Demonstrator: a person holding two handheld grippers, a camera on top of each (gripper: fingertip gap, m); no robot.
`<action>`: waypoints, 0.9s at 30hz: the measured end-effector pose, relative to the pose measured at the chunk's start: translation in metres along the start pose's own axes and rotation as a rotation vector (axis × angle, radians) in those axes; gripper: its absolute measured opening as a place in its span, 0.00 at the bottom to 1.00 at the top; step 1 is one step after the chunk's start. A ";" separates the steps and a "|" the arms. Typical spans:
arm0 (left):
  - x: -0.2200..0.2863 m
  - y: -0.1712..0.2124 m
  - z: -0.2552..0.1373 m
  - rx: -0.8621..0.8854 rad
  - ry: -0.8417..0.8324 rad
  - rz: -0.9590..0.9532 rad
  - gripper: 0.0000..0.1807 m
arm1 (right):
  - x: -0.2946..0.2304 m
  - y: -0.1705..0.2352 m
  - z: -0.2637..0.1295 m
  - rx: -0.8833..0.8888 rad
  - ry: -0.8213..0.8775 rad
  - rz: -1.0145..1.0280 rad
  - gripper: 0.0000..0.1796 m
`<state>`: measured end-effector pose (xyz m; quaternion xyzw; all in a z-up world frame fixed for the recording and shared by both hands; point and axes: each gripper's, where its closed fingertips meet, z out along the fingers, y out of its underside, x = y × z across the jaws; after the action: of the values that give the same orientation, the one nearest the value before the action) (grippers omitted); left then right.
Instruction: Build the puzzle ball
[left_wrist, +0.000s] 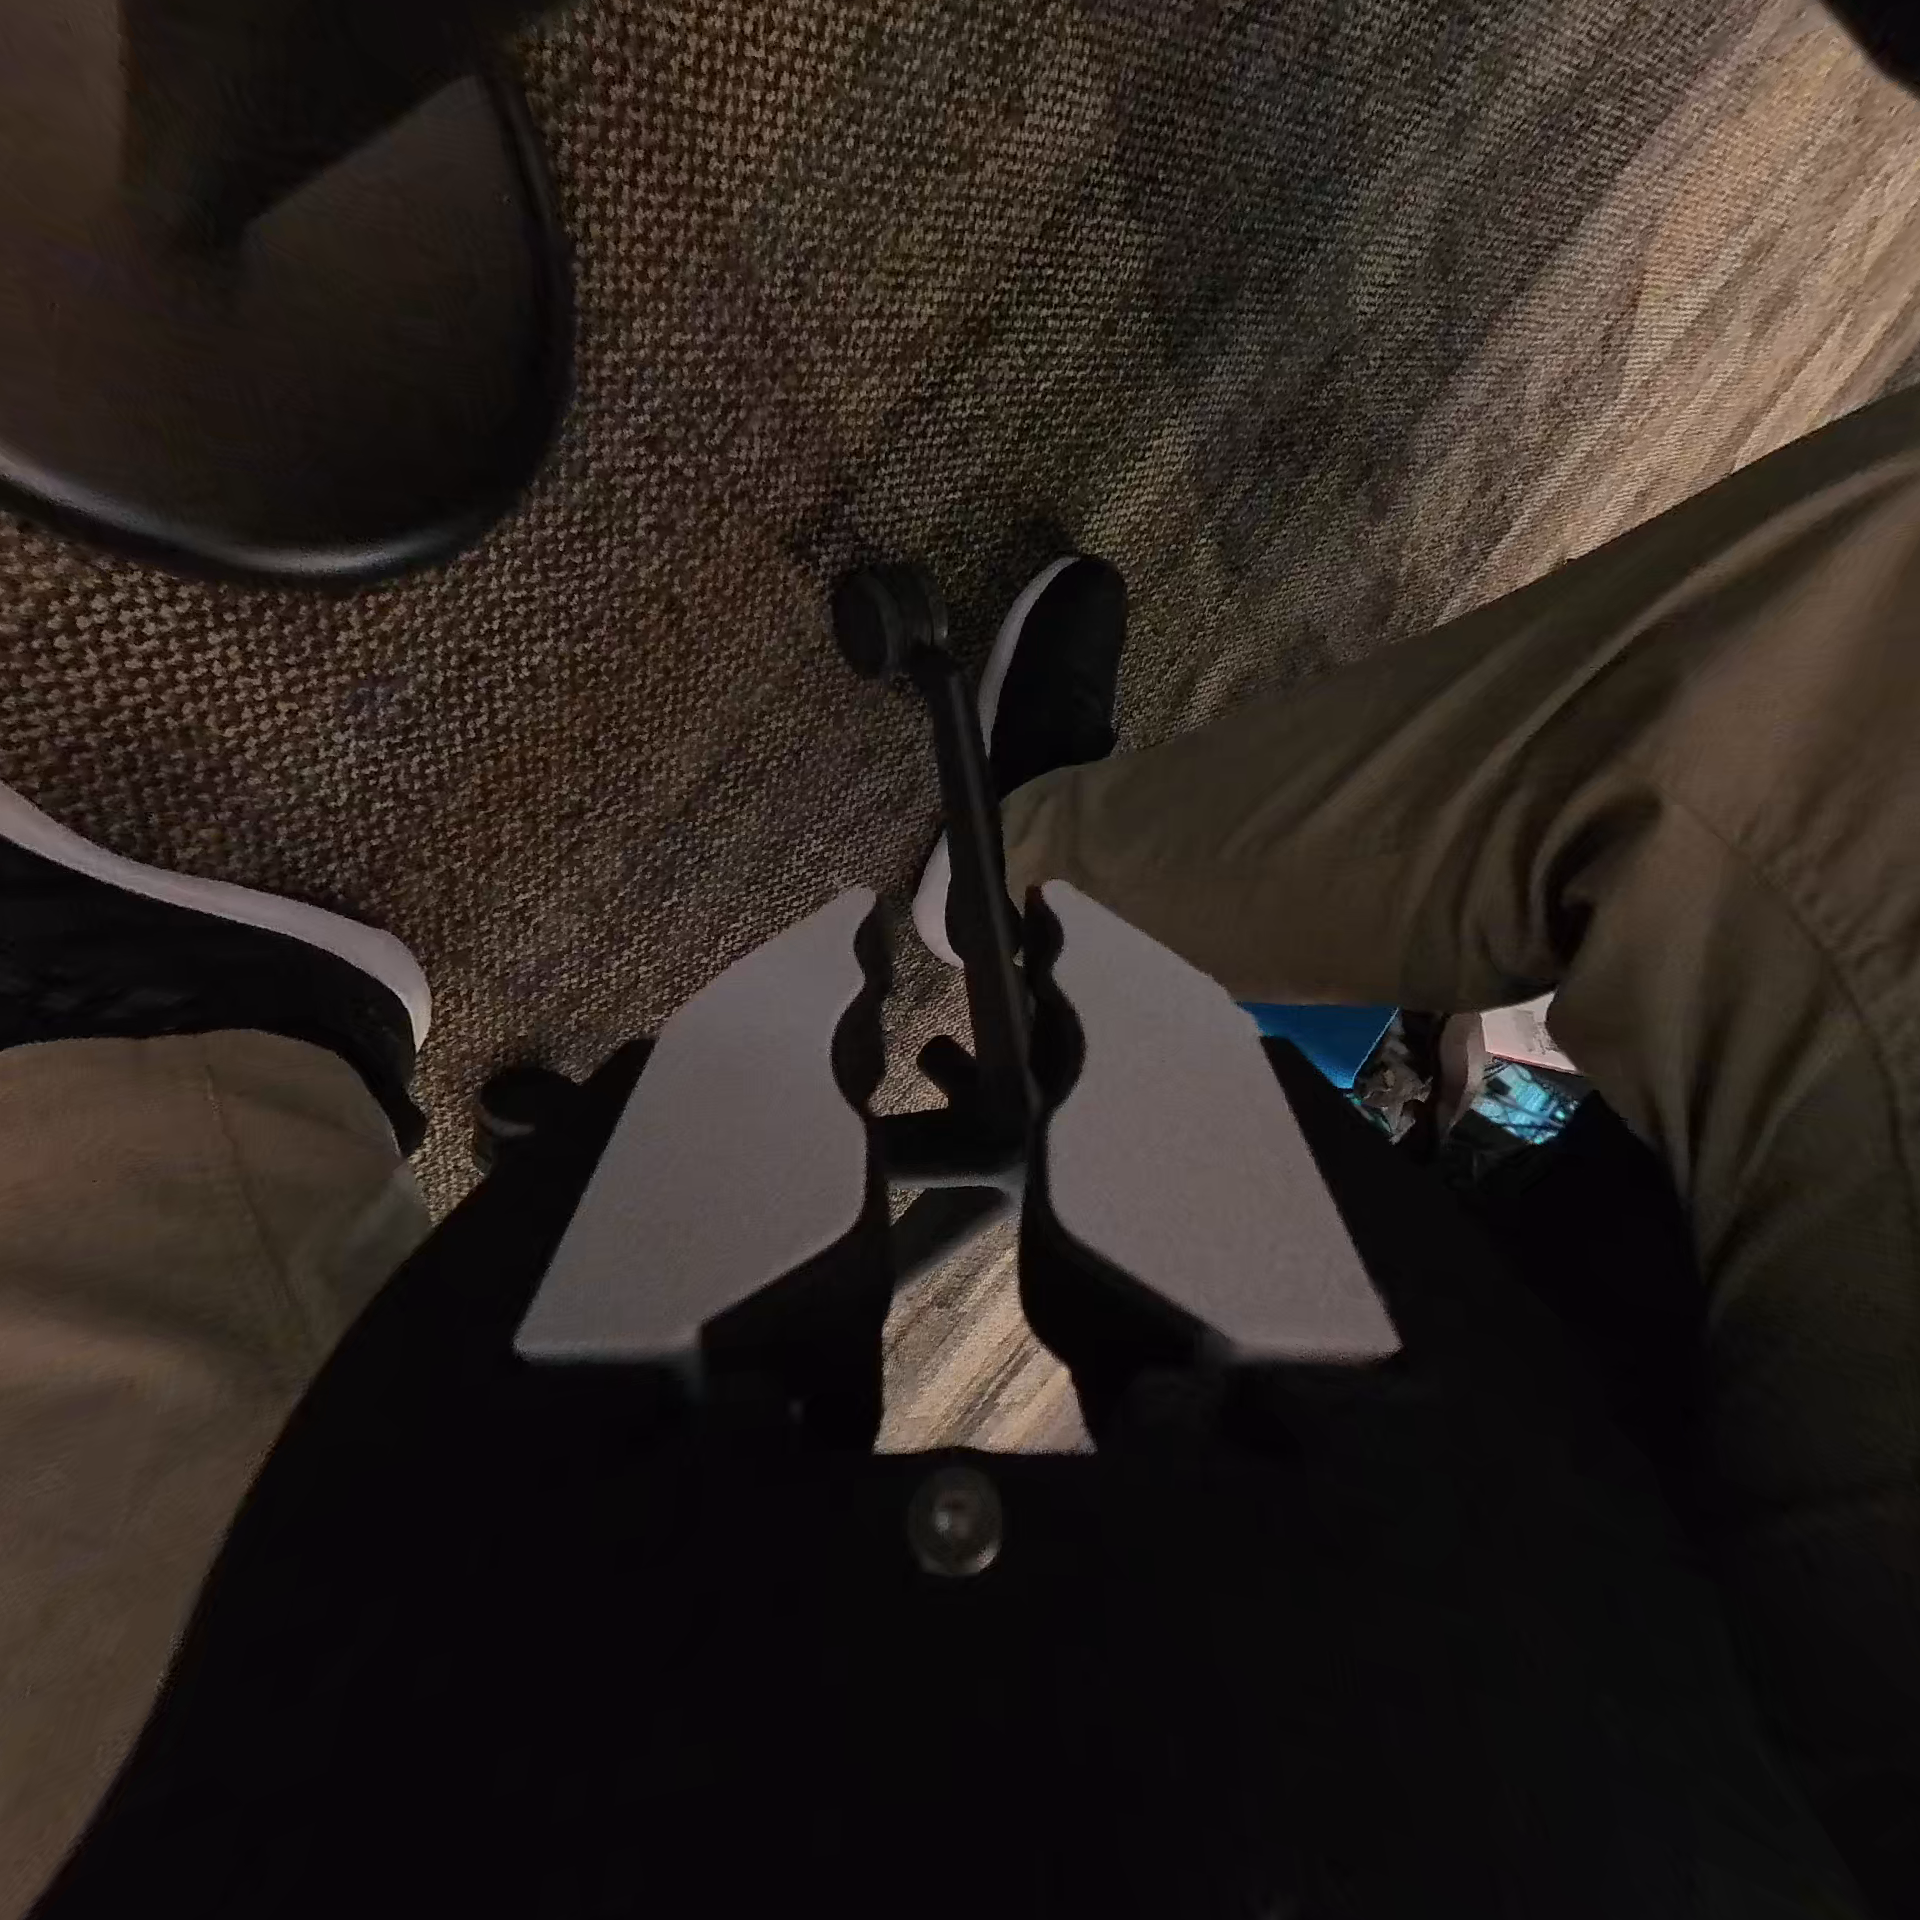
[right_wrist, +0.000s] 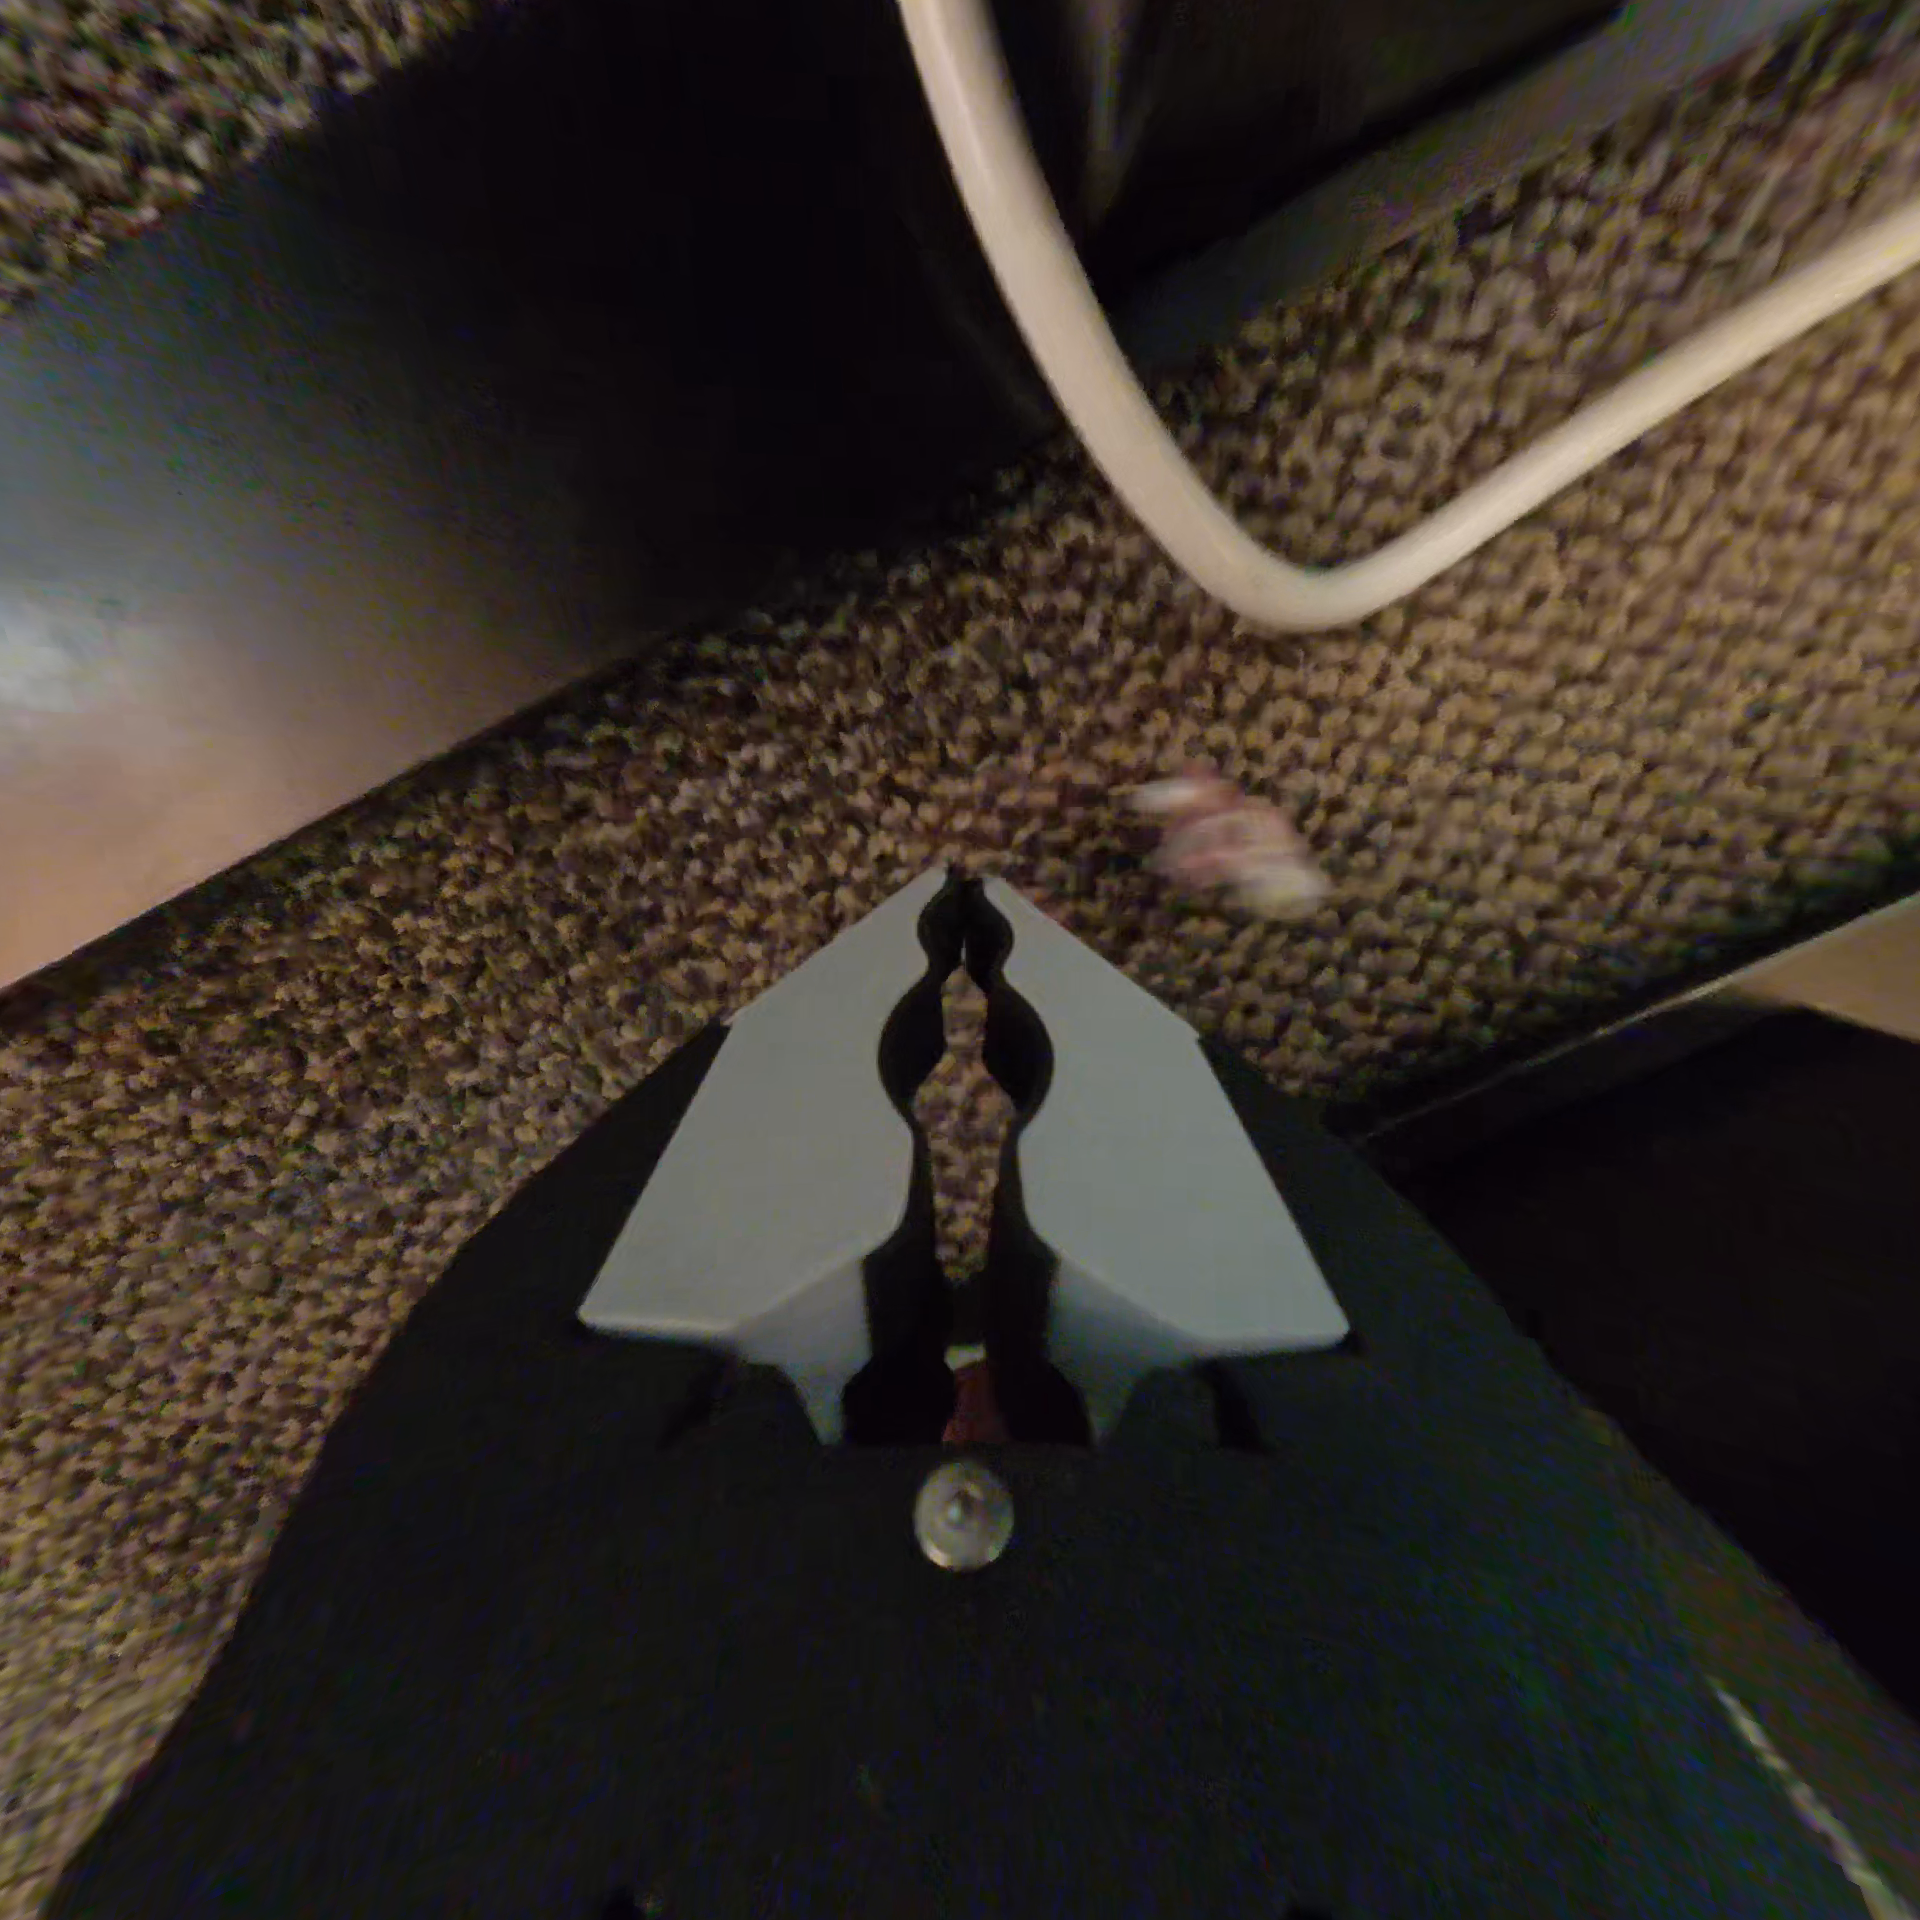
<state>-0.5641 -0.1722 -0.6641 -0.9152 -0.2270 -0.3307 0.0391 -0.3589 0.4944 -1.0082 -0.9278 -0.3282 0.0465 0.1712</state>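
Two tongs (left_wrist: 956, 914) (right_wrist: 961, 894) above carpet (right_wrist: 727, 935)

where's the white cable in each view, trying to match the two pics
Left wrist view: not in it.
Right wrist view: the white cable loops on the floor, top centre to upper right.
Shared landmark: the speckled brown carpet, under both grippers.

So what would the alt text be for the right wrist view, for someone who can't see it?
The right gripper points down at brown speckled carpet, its two pale fingers closed tip to tip and holding nothing. A small blurred pinkish object lies on the carpet just ahead, and a white bent tube curves across the top.
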 end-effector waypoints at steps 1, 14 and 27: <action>0.001 -0.001 0.001 -0.001 -0.001 0.006 0.13 | -0.002 0.005 0.000 -0.010 -0.013 0.012 0.00; -0.003 -0.005 0.008 -0.017 0.013 -0.013 0.13 | 0.041 0.002 -0.020 0.087 0.173 -0.061 0.31; 0.011 -0.007 0.010 -0.025 0.099 -0.080 0.13 | 0.080 -0.050 0.011 0.028 0.382 -0.206 0.37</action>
<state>-0.5542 -0.1593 -0.6659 -0.8883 -0.2572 -0.3796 0.0257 -0.3287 0.5841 -0.9987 -0.8790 -0.3822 -0.1432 0.2468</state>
